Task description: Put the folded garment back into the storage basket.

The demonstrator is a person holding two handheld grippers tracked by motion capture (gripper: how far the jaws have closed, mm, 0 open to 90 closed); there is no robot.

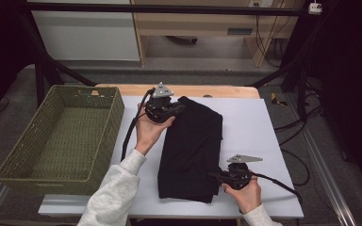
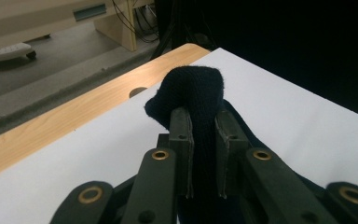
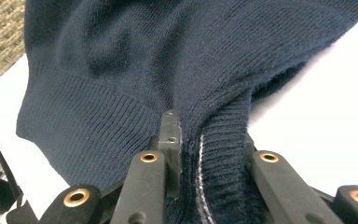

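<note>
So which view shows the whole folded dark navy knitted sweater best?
The high view: the folded dark navy knitted sweater lies there entire on the white table cover. The left gripper view gives just a pinched bunch of it; the right gripper view shows its ribbed hem close up.

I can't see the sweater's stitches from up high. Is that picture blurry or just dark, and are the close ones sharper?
High view: soft and dim, so the sweater is a flat black shape on the bright white sheet. Left gripper view: the sweater's pinched fold is sharp, the background murky. Right gripper view: ribbing is crisp and looks navy; the basket corner is blurred.
</note>
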